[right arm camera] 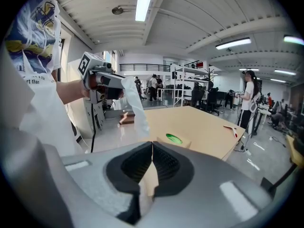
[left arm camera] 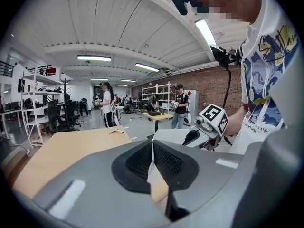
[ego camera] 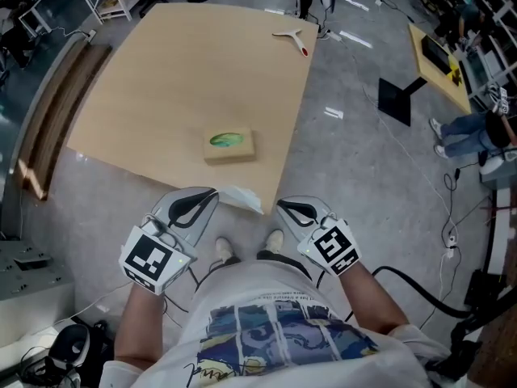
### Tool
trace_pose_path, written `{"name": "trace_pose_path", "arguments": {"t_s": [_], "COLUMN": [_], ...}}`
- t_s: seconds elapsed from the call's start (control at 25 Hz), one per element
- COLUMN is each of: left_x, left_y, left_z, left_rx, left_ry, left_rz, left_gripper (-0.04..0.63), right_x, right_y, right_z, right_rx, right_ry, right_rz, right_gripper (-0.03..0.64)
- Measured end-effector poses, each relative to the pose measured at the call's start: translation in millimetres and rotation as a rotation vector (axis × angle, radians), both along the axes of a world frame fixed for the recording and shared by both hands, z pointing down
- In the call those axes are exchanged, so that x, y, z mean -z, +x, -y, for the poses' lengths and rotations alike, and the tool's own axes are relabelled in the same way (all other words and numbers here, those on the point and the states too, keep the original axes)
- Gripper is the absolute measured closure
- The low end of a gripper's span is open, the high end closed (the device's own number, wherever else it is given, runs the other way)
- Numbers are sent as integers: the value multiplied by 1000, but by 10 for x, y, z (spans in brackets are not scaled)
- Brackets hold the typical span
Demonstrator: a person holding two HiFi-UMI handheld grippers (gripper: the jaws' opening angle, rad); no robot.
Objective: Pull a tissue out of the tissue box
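The tan tissue box (ego camera: pixel 229 145) with a green oval opening lies on the wooden table (ego camera: pixel 161 71), near its front edge; the right gripper view shows the box (right arm camera: pixel 175 139) too. My left gripper (ego camera: pixel 212 194) is shut on a white tissue (ego camera: pixel 242 197), held off the table in front of the box. In the right gripper view the tissue (right arm camera: pixel 134 106) hangs down from the left gripper (right arm camera: pixel 119 87). My right gripper (ego camera: pixel 283 206) is beside it, shut and holding nothing. Both grippers are close to my body, short of the table edge.
A small white and red tool (ego camera: pixel 291 39) lies at the table's far edge. Wooden planks (ego camera: pixel 48 128) lean at the left. A second table (ego camera: pixel 436 59) and cables (ego camera: pixel 420 285) are on the right. People stand in the background (left arm camera: pixel 105 109).
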State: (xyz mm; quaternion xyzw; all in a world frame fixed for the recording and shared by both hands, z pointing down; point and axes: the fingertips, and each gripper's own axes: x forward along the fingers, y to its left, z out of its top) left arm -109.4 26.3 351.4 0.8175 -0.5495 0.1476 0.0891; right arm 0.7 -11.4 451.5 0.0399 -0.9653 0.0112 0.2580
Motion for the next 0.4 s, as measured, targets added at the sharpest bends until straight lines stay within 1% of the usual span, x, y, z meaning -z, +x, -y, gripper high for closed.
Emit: {"name": "trace_pose_path", "arguments": {"t_s": [0.4], "left_x": [90], "left_y": [0], "left_z": [-32], "left_rx": [4], "left_ry": [7], "left_rz": [6], "left_gripper": [589], "right_x": [30], "right_y": [19], "right_z": [-30], "right_rx": [-3], "right_ry": [10], "right_rz": [0], "right_gripper": [612]}}
